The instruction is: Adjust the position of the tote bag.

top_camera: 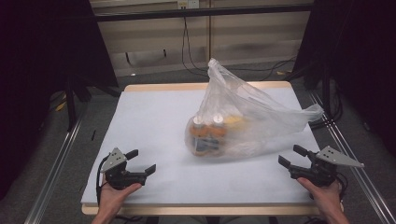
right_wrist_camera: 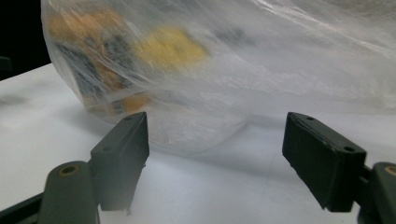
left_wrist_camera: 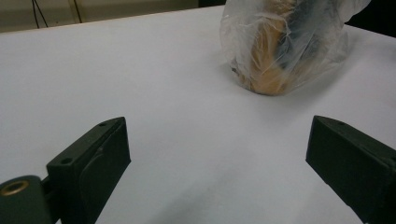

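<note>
A clear plastic bag (top_camera: 243, 116) lies on the white table (top_camera: 154, 121), right of centre, its top standing up and a handle trailing right. Inside it are two bottles (top_camera: 208, 133) with white caps and orange contents, plus something yellow (right_wrist_camera: 170, 46). My left gripper (top_camera: 141, 162) rests near the front left edge, open and holding nothing; in the left gripper view the bag (left_wrist_camera: 285, 44) lies ahead, well apart. At the front right my right gripper (top_camera: 292, 156) is open, aimed at the bag (right_wrist_camera: 224, 70), which lies close in front of its jaws without touching them.
The table top sits on a wooden board (top_camera: 196, 86) with metal rails (top_camera: 56, 163) at both sides. Black curtains and stand legs (top_camera: 70, 100) flank it. Cables (top_camera: 189, 46) hang at the back wall. The left half of the table is bare white surface.
</note>
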### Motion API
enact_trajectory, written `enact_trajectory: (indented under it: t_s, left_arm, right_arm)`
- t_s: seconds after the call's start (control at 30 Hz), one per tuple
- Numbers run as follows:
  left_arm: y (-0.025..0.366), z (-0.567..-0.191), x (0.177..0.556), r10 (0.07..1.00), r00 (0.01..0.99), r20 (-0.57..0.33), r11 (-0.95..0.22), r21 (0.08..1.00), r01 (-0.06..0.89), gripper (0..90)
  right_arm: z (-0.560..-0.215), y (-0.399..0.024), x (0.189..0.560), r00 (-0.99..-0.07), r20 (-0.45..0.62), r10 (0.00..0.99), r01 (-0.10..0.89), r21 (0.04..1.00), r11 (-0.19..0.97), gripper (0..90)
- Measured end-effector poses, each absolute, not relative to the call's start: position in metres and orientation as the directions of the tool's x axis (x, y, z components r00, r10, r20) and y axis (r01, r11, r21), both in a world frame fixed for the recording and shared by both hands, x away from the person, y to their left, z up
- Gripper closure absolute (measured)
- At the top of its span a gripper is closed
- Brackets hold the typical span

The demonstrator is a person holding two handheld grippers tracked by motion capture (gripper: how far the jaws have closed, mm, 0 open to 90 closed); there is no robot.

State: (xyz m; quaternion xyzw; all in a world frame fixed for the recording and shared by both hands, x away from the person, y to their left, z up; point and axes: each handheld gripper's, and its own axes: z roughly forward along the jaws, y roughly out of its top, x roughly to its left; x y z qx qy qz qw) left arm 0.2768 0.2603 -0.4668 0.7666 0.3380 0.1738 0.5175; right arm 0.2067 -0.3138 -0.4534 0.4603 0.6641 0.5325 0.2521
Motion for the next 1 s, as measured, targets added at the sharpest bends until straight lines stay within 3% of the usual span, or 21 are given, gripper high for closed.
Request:
enact_trajectory:
  t_s: [0.63, 0.83, 1.0]
  left_arm:
    - [0.258, -0.462, 0.277, 0.676, 0.724, -0.135, -0.218, 0.903, 0.371, 16.0]
    - [0.256, -0.459, 0.274, 0.681, 0.720, -0.136, -0.209, 0.905, 0.369, 22.2]
    - [0.248, -0.455, 0.274, 0.625, 0.767, -0.147, -0.224, 0.907, 0.356, 26.2]
  right_arm:
    - [-0.454, -0.321, 0.211, -0.478, 0.186, 0.859, 0.402, 0.915, 0.026, 43.5]
    - [-0.452, -0.321, 0.210, -0.482, 0.193, 0.854, 0.411, 0.911, 0.026, 46.5]
    - [-0.452, -0.322, 0.210, -0.488, 0.191, 0.851, 0.423, 0.905, 0.039, 47.5]
